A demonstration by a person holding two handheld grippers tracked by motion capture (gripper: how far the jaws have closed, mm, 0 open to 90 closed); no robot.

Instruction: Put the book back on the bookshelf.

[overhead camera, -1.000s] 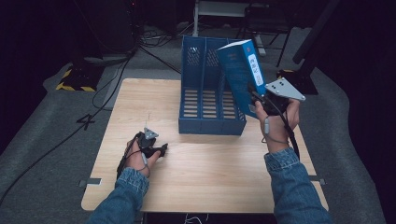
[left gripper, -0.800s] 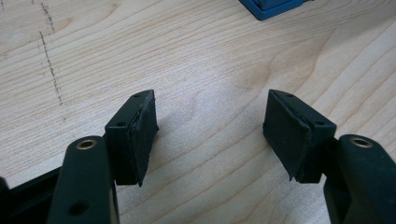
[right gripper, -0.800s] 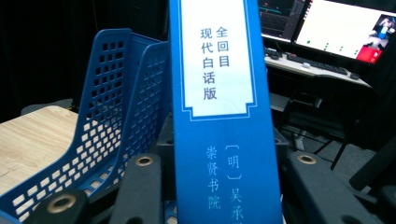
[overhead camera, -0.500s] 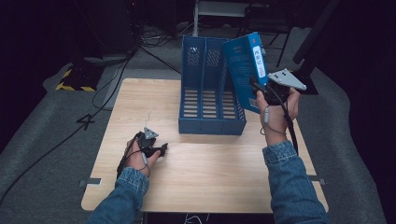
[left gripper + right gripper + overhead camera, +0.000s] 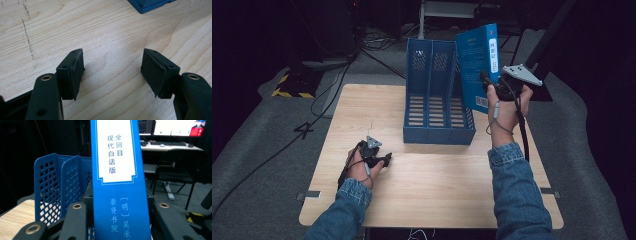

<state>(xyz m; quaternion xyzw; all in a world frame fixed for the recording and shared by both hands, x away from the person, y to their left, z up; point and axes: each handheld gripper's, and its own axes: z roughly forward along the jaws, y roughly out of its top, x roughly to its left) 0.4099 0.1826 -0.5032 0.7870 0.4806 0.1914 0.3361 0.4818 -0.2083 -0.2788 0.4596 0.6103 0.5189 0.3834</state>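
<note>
At the left of the high view, the left gripper (image 5: 384,161) rests low on the wooden table (image 5: 437,185), gripped by the person's left hand (image 5: 362,167), with its cable looping back along the denim sleeve (image 5: 344,210). Its jaws stand spread apart with nothing between them; in the left gripper view the black pads (image 5: 75,72) frame only bare wood grain, and a corner of the blue file rack (image 5: 150,5) lies ahead of them and off to the upper right, well apart. In the high view that file rack (image 5: 437,105) stands ahead of the left gripper and to its right, upright on the table, with two slotted compartments open at the top. Further right, the right gripper (image 5: 487,82) is lifted above the table beside the rack's right wall, held in the right hand (image 5: 504,107), and is clamped on a blue book (image 5: 477,65). The book stands roughly upright, tilted a little, directly in front of this gripper and above the rack's right edge, clear of the compartments. In the right gripper view the book's spine (image 5: 117,182), with a white label of printed characters, rises straight up between the jaws, and the rack's perforated walls (image 5: 57,190) show just behind it to the left.
</note>
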